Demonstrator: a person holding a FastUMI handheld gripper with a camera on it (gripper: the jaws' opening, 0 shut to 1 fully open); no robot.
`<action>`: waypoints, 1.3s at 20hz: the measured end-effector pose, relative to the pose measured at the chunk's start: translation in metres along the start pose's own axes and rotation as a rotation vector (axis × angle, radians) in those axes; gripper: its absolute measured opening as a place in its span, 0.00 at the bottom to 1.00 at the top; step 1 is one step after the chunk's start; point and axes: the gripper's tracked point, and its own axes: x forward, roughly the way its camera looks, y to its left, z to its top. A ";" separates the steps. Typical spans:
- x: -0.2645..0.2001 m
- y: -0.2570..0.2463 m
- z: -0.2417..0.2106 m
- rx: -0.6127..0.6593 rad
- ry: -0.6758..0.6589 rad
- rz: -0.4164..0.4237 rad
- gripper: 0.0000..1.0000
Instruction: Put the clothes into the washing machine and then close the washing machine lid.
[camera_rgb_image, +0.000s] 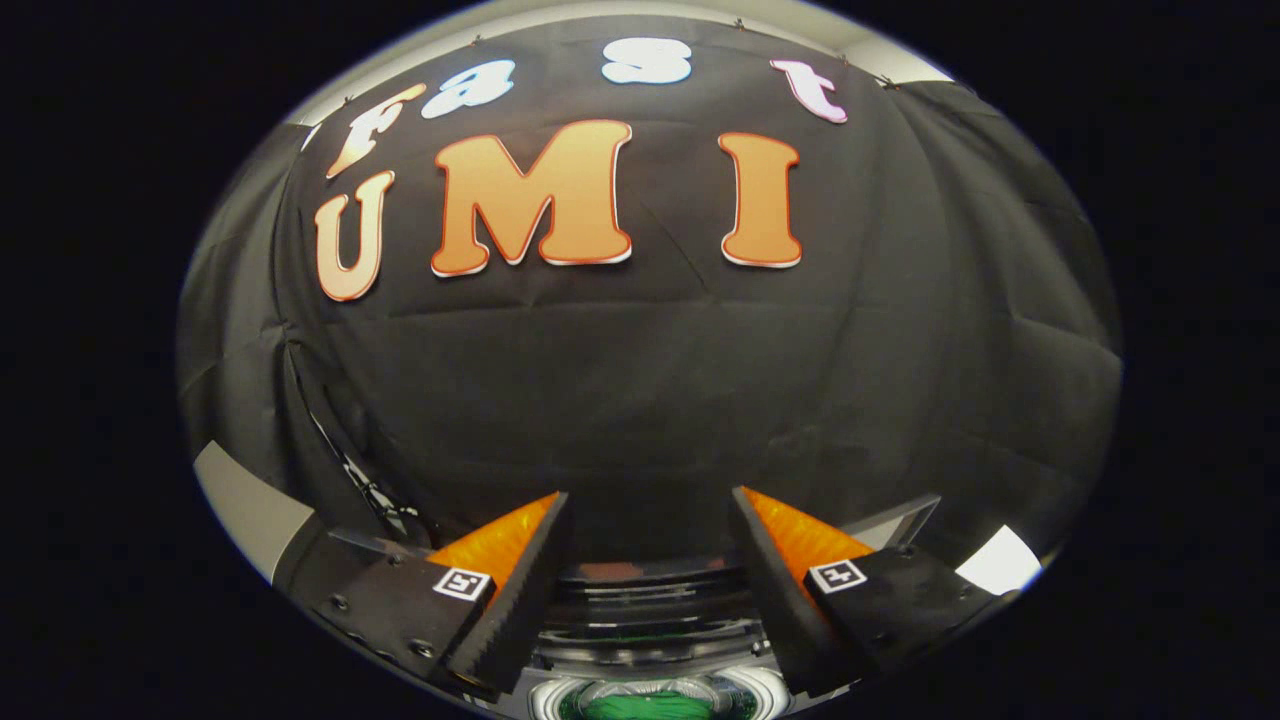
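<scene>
Tool (650, 510) open; one green garment (650, 708), perhaps.

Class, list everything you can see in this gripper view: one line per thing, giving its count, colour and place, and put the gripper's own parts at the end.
Booth wall: one, black cloth, creased, beyond the fingers and across the whole background.
Washing machine: one, dark top with a white ring around its opening, low between the fingers; partly hidden by them.
Green item: one, green, inside the white ring of the washing machine; too little shows to say what it is.
Pale surfaces: two patches, white to grey, at the foot of the wall outside each finger; what they belong to cannot be told.
Gripper: one, open, nothing between its fingers, which point at the wall above the washing machine.
</scene>
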 end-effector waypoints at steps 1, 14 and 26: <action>-0.006 -0.001 -0.004 0.000 -0.005 0.005 0.99; -0.097 -0.007 -0.040 0.005 -0.021 0.057 1.00; -0.126 -0.007 -0.150 0.058 0.187 0.086 1.00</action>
